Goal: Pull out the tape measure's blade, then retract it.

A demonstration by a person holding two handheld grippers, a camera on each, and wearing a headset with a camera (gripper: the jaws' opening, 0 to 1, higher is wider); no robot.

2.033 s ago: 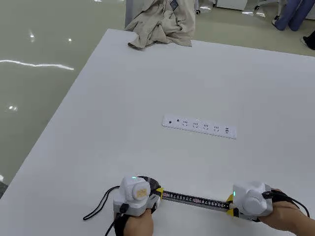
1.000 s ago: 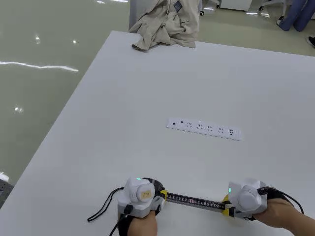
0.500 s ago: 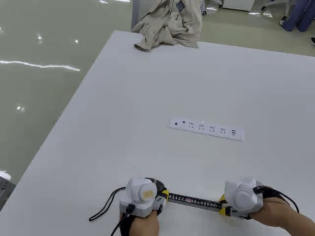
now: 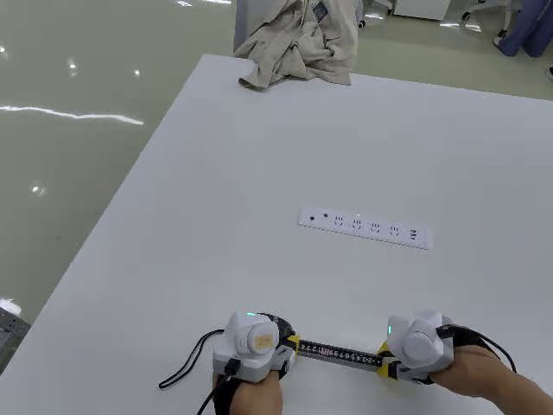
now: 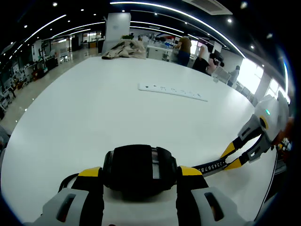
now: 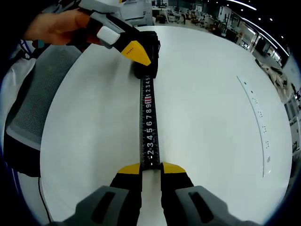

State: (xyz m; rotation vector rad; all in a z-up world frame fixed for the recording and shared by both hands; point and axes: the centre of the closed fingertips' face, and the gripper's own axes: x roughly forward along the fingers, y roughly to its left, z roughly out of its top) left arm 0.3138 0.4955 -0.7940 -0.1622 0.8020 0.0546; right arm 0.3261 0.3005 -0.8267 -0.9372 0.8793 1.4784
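The black tape measure case (image 5: 139, 165) lies on the white table, and my left gripper (image 5: 139, 175) is shut on it. A short length of numbered blade (image 6: 149, 127) runs from the case (image 6: 146, 47) to my right gripper (image 6: 150, 168), which is shut on the blade's end. In the head view the left gripper (image 4: 285, 350) sits at the bottom middle, the right gripper (image 4: 380, 361) to its right, and the blade (image 4: 337, 354) spans the gap between them. A black wrist strap (image 4: 186, 363) trails left of the case.
A white power strip (image 4: 364, 228) lies mid-table beyond the grippers. Crumpled beige cloth (image 4: 295, 41) sits on the table's far edge. The table's left edge (image 4: 104, 220) drops to a glossy floor. People stand far off in the room (image 5: 184, 46).
My right gripper has moved left toward the left gripper, and the exposed blade between them has grown shorter. The left gripper holds its place with the case.
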